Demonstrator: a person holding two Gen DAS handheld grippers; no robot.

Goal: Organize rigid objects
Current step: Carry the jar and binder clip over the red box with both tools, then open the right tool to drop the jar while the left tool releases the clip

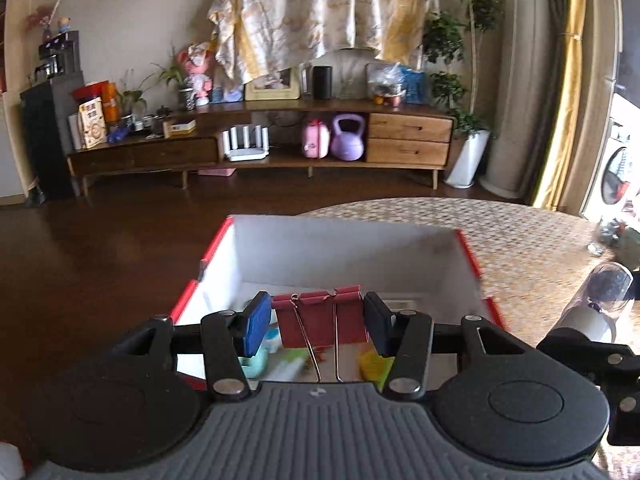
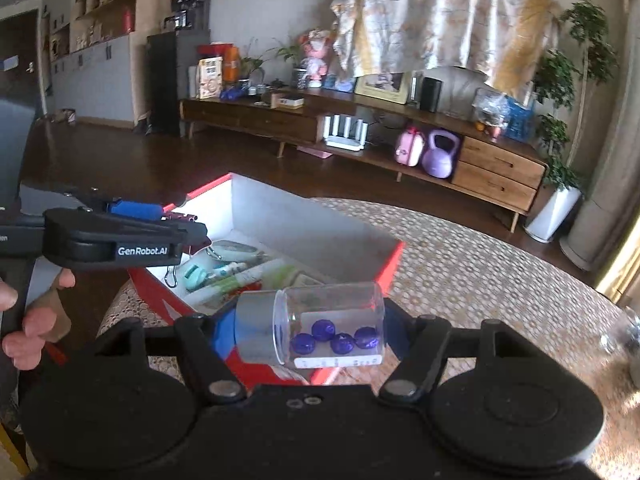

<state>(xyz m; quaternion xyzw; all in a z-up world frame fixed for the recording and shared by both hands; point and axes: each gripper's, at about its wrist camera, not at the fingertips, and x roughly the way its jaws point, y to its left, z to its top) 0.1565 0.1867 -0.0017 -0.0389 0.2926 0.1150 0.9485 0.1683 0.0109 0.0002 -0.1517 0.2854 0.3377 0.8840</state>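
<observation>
Woven matting covers the surface [image 1: 520, 240], with a long wooden sideboard [image 1: 256, 148] against the far wall. From the left wrist view, the left hand-held gripper [image 1: 318, 322] clamps a red binder clip [image 1: 320, 316] between its blue pads, the wire handles pointing back toward the camera. It hangs over the near end of the red-edged white box [image 1: 340, 248], which already holds several small items. Lowering the clip closer to the box floor before the fingers part would, I judge, stop it bouncing out or landing on the rim.

From the right wrist view, the right hand-held gripper [image 2: 308, 328] grips a clear jar [image 2: 316, 326] lying sideways, silver cap to the left, with dark blue beads [image 2: 334, 338] loose inside. It hovers just short of the box [image 2: 312, 220], near its closest corner, while the left hand-held gripper [image 2: 176, 220] occupies the space above the box's left side. Holding the jar back until that side frees up looks wise; then it should go in flat beside the contents [image 2: 224, 268], not on top of them.
</observation>
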